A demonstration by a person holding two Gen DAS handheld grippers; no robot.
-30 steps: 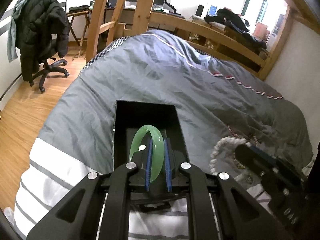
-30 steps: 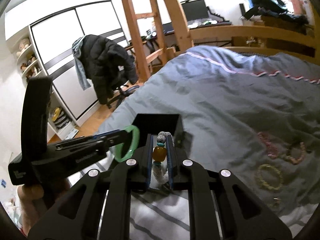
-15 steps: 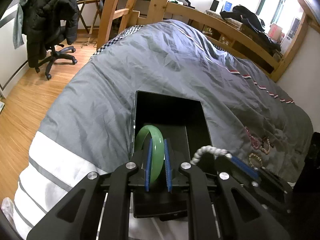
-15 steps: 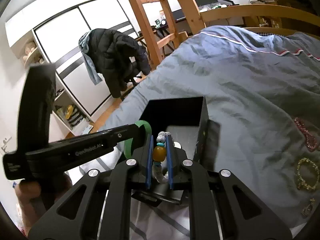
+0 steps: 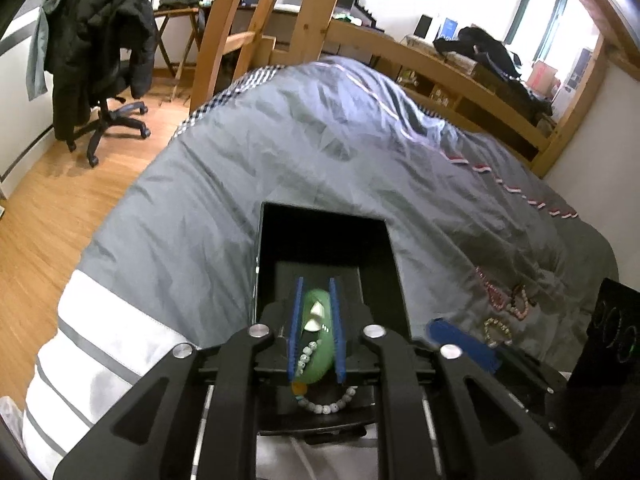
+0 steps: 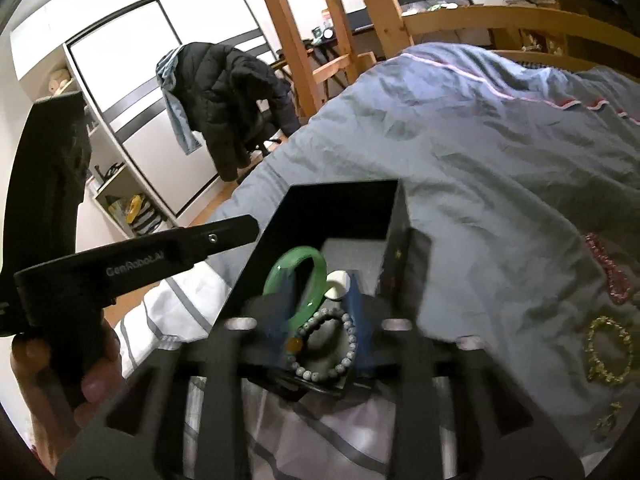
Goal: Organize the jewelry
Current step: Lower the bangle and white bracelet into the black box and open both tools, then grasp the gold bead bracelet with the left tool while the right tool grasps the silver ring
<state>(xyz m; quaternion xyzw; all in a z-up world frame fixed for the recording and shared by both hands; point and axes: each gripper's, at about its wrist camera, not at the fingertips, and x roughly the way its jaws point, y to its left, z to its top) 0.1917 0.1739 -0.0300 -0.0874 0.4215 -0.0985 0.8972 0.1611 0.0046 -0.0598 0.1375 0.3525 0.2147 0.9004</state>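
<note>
Loose bracelets (image 5: 503,311) lie on the grey duvet (image 5: 320,152) beside the black box (image 6: 340,216), where the green bangle (image 6: 306,280) stands on edge against a beaded bracelet (image 6: 332,344); the left gripper (image 5: 317,330) looks parted around the bangle, grip uncertain, and the blurred right gripper (image 6: 316,332) is spread open, empty.

One marking is legible: white lettering "GenRobot.AI" printed along the side of the black plastic left gripper (image 6: 224,236), seen in the right wrist view. The final characters are partly blurred. No other text, number or label can be read in either view.
</note>
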